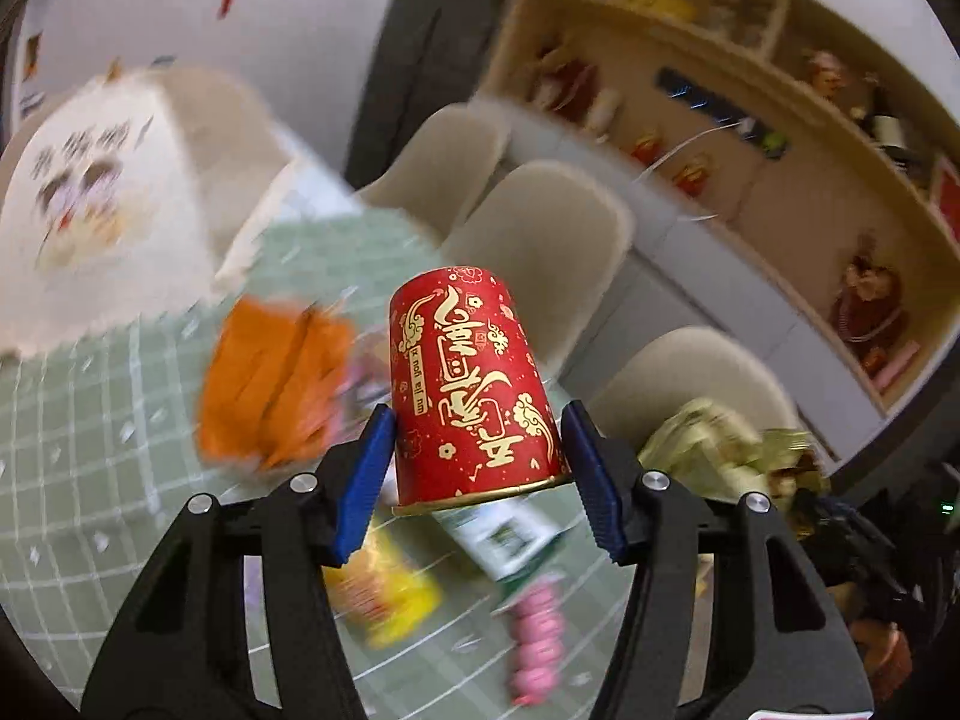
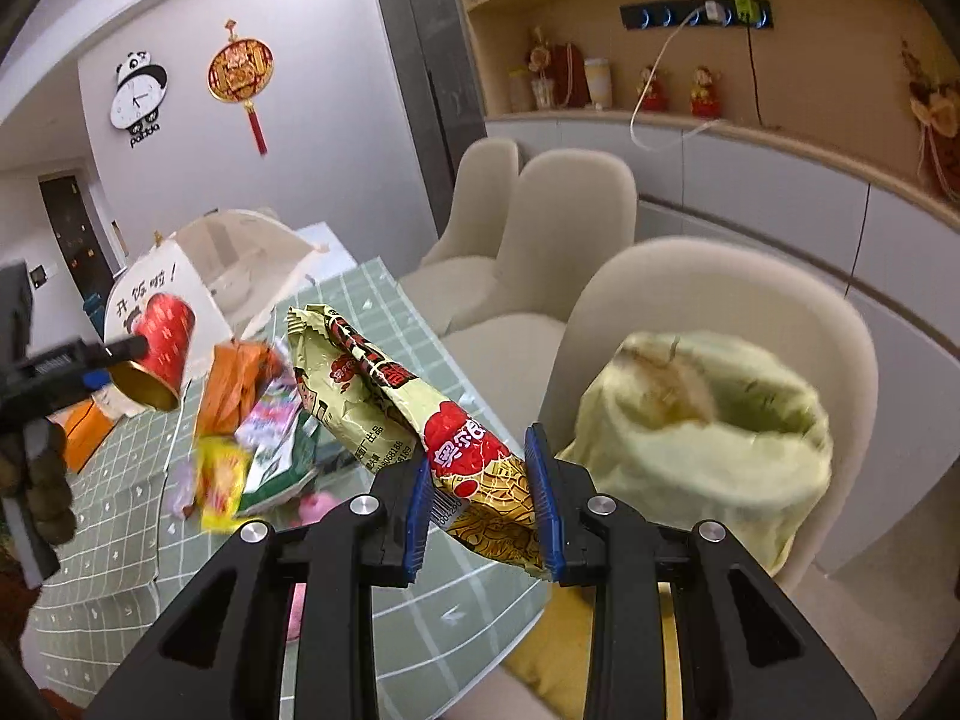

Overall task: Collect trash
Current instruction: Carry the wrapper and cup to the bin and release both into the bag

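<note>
Home dining room; table; padded chairs; panda clock; ornament shelves

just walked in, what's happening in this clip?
Trash pickup at a table, with a person working two handheld grippers. The left gripper holds a red paper cup upside down between its blue pads, lifted above the table. The right gripper is clamped on a yellow-and-red snack wrapper, near an open light green bag sitting on a chair. More litter remains on the green checked tablecloth: an orange wrapper, a small yellow packet and something pink.
</note>
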The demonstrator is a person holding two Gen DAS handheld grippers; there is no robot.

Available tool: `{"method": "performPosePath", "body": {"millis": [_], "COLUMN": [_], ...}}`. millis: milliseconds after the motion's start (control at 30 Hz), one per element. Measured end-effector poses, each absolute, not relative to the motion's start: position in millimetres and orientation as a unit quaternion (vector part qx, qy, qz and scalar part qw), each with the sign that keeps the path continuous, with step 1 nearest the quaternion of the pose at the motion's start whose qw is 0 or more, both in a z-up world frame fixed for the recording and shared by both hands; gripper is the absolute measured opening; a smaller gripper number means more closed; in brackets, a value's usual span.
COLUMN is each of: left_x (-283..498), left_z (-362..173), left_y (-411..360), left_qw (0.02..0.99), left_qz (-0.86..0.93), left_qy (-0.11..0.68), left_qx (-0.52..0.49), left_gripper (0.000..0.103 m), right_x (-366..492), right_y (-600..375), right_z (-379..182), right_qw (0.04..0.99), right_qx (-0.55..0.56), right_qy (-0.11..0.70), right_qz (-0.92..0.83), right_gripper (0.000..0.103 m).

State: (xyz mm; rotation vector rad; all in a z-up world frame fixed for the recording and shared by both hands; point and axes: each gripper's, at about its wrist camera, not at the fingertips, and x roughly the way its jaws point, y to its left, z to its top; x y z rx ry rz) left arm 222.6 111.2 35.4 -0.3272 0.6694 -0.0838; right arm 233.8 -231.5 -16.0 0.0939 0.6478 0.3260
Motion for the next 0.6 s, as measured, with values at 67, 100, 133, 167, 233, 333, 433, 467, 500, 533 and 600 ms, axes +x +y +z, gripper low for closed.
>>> {"method": "performPosePath", "body": {"millis": [67, 100, 133, 167, 233, 333, 433, 467, 500, 533, 600], "left_x": [228.8, 233.5, 239.8, 246.2, 261.4, 286.4, 312.6, 319.7, 326.6, 335.2, 348.1], "left_z": [45.9, 49.0, 51.4, 52.5, 52.3, 45.4, 28.4, 20.2, 12.2, 2.4, -13.2], "left_y": [89.9, 78.5, 63.5, 49.5, 20.5, -29.2, -84.6, -102.7, -120.2, -141.4, -173.2], "left_qw": [0.934, 0.935, 0.935, 0.934, 0.929, 0.918, 0.899, 0.892, 0.885, 0.877, 0.863], "left_qz": [-0.063, -0.073, -0.086, -0.096, -0.122, -0.166, -0.217, -0.229, -0.24, -0.252, -0.269], "left_qy": [0.316, 0.313, 0.312, 0.313, 0.319, 0.335, 0.364, 0.375, 0.387, 0.401, 0.422], "left_qx": [-0.156, -0.153, -0.149, -0.146, -0.143, -0.131, -0.112, -0.103, -0.094, -0.082, -0.063], "left_gripper": [0.055, 0.055, 0.055, 0.055, 0.055, 0.055, 0.055, 0.055, 0.055, 0.055, 0.055], "right_x": [238.9, 239.9, 241.7, 243.8, 247.2, 256.1, 260.4, 261.3, 262.6, 264.4, 267.1], "right_y": [-248.3, -255.3, -264.9, -278.5, -301.5, -344.3, -384.0, -396.0, -405.9, -420.1, -438.7], "right_z": [-11.5, -10.3, -8.3, -5.5, -1.7, 3.0, 4.4, 4.5, 4.1, 2.9, 0.7], "right_qw": [0.938, 0.94, 0.942, 0.946, 0.951, 0.954, 0.958, 0.958, 0.958, 0.958, 0.957], "right_qx": [0.044, 0.043, 0.042, 0.039, 0.035, 0.039, 0.047, 0.052, 0.057, 0.065, 0.074], "right_qy": [0.307, 0.304, 0.3, 0.293, 0.285, 0.283, 0.277, 0.276, 0.276, 0.276, 0.278], "right_qz": [0.153, 0.149, 0.143, 0.134, 0.119, 0.09, 0.059, 0.049, 0.043, 0.036, 0.027], "right_gripper": [0.029, 0.029, 0.029, 0.029, 0.029, 0.029, 0.029, 0.029, 0.029, 0.029, 0.029]}}
